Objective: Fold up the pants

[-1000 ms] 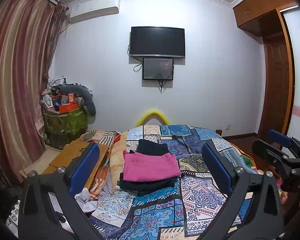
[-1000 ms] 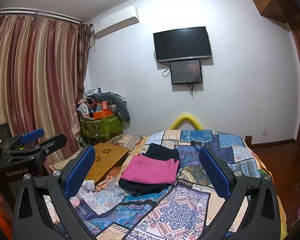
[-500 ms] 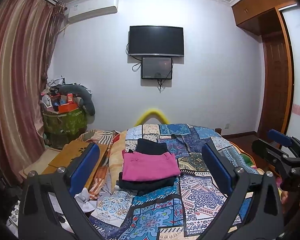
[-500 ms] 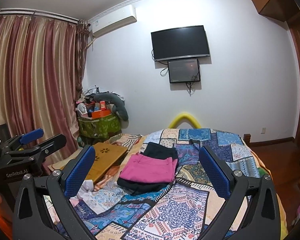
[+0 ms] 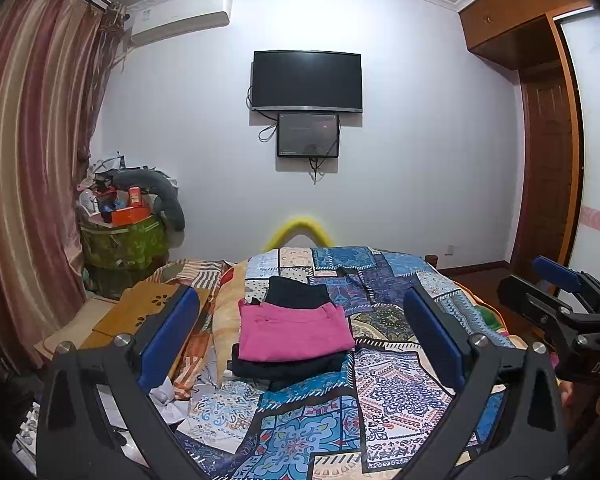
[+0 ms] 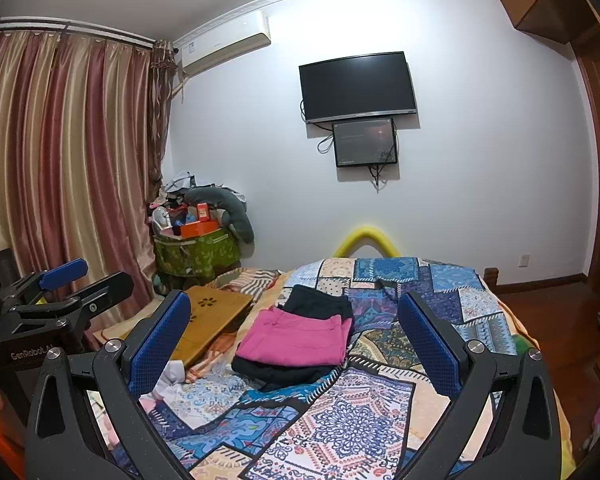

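Folded pink pants lie on top of folded black pants on the patchwork bedspread; another folded black garment lies just behind them. In the right wrist view the pink pants rest on the black pants. My left gripper is open and empty, held above the bed short of the stack. My right gripper is open and empty, also held back from the stack. Each gripper shows at the edge of the other's view.
A wooden lap desk and striped bedding lie left of the bedspread. A cluttered green bin stands by the curtain. A TV hangs on the far wall. A wooden door is at the right.
Both views have drifted slightly; the grippers stay open and the stack has not moved.
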{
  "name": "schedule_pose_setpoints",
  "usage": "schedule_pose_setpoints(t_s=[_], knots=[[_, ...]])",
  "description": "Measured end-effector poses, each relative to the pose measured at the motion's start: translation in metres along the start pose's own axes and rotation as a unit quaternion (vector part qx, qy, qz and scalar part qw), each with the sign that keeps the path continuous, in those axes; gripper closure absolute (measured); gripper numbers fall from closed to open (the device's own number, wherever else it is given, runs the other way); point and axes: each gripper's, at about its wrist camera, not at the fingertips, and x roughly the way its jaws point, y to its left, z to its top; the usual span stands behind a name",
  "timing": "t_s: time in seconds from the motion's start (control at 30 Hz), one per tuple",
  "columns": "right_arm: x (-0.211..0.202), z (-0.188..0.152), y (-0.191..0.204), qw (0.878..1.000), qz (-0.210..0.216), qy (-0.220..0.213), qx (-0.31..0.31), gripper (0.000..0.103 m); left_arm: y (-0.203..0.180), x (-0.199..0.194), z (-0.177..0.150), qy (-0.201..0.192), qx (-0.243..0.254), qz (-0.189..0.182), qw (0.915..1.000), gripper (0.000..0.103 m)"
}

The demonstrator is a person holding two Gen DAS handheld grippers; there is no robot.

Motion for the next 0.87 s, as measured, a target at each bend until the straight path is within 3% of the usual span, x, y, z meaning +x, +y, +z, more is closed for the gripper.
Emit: schedule_pose_setpoints(t_s=[0.87], knots=[[0.0025, -0.0046, -0.0032, 1.000, -0.009, 0.002, 0.004, 0.000, 0.0017, 0.0050, -0.0028, 0.016, 0.002, -0.022, 0.9996, 0.000]])
